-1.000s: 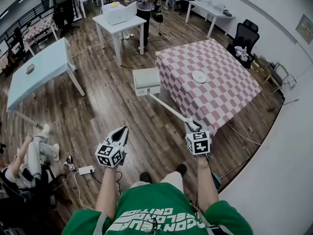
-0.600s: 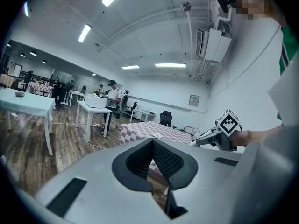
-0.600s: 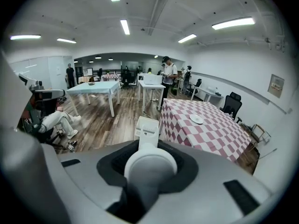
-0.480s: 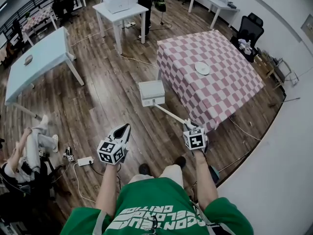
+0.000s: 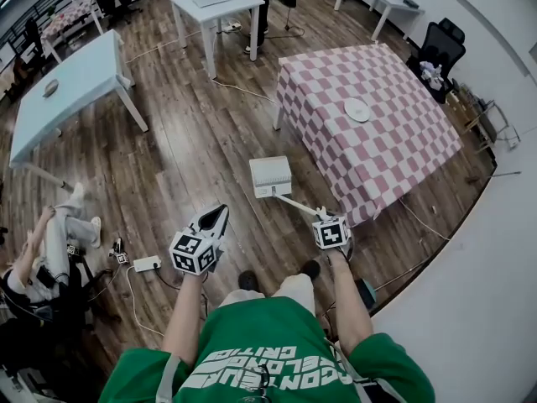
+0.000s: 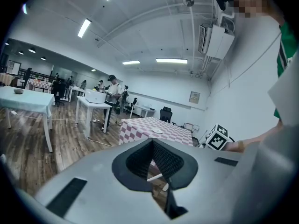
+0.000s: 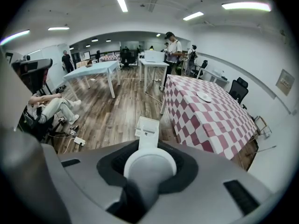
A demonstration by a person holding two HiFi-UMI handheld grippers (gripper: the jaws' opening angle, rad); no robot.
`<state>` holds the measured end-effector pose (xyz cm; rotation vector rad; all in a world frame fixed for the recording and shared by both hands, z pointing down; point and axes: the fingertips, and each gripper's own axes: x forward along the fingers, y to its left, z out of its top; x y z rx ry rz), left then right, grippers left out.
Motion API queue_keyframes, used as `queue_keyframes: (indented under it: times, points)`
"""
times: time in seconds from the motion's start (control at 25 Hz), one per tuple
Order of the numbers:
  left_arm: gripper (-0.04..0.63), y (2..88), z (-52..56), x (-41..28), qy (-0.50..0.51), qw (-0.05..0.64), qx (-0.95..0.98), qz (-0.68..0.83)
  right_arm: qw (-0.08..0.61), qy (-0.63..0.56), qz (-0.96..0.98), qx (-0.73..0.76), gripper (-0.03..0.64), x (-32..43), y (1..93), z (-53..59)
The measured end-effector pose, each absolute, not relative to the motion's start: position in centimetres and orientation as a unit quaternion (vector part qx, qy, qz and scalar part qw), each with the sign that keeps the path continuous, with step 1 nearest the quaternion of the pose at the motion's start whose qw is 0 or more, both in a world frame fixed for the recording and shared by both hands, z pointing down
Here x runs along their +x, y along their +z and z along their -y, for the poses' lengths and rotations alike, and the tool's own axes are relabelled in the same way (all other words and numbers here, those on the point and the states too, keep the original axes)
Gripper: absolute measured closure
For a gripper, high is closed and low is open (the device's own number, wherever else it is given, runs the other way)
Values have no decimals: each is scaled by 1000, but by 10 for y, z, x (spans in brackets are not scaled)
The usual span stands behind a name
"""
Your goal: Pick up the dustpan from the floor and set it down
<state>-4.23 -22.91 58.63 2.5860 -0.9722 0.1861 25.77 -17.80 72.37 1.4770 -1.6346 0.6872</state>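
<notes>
The white dustpan [image 5: 270,175] hangs on its long white handle [image 5: 295,204] low over the wooden floor, just off the near corner of the checked table [image 5: 394,154]. I cannot tell whether the pan touches the floor. My right gripper [image 5: 322,217] points steeply down and is shut on the handle's upper end. In the right gripper view the handle [image 7: 149,164] fills the jaws of the right gripper [image 7: 149,158], and the pan [image 7: 147,126] lies beyond. My left gripper [image 5: 220,214] hovers to the left, shut and empty; it [image 6: 153,145] points almost level.
A white plate [image 5: 357,110] lies on the checked table. A pale blue table [image 5: 67,82] and a white table [image 5: 214,2] stand further back. A person [image 5: 46,250] sits on the floor at left, near a power strip [image 5: 147,264] and cables. Office chair [image 5: 440,53] at right.
The right gripper has come down and tilted more steeply, bringing the dustpan lower and closer to my feet. The left gripper sank slightly.
</notes>
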Motion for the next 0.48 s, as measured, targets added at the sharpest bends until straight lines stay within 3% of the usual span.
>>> queue_keyframes:
  times: [0.48]
  points:
    - [592, 607, 256, -29, 81, 204, 914, 341, 467, 331, 615, 543, 502, 270, 809, 200]
